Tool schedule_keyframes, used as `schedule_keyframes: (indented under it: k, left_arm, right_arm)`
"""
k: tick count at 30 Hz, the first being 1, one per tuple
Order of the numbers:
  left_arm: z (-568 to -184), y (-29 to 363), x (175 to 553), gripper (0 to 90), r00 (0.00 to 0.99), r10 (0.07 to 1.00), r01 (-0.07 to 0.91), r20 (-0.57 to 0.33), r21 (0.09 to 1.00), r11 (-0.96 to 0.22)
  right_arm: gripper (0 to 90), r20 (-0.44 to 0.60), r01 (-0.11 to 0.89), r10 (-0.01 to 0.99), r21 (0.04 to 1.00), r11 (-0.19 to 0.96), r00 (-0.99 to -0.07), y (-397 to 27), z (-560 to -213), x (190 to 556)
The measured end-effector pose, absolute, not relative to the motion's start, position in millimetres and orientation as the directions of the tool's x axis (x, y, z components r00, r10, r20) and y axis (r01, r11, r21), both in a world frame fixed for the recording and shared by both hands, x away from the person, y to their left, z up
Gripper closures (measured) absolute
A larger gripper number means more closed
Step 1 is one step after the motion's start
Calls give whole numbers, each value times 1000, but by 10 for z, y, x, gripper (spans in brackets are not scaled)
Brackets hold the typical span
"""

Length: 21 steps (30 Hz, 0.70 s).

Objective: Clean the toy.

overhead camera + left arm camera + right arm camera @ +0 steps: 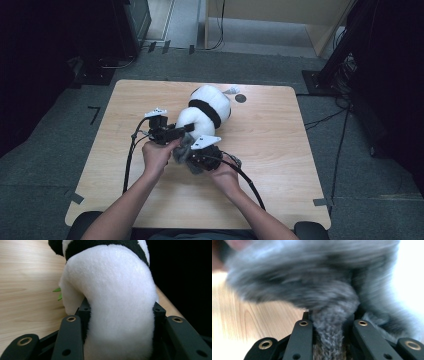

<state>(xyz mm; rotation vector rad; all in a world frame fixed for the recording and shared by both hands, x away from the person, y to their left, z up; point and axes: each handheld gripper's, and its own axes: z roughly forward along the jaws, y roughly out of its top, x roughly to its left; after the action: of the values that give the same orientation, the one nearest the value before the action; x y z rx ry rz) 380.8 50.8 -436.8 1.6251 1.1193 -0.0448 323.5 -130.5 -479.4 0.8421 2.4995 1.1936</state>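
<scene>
Green leaf point(57, 293) beside plush panda point(117, 302)

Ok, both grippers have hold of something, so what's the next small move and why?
Probably ease the grey fabric over the panda: the right gripper pinches that fabric beside the toy, while the left gripper clamps its white body steady on the table.
</scene>
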Motion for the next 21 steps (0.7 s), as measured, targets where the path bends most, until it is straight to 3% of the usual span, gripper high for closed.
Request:
schedule_keyframes:
  k: [4,10,21]
  left_arm:
    - [-4276,465,3744,530,597,606,634,-525,772,44]
    - [-4301,513,3767,531,587,604,644,-539,763,55]
    - [-4359,579,3805,529,573,633,647,-521,761,42]
  right_arm:
    - [790,81,433,630,793,429,-772,-1348,-4864,3276]
    - [792,119,467,675,806,363,-728,-1584,-4800,3381]
    - [791,51,493,723,765,415,-689,-1764,-4822,3455]
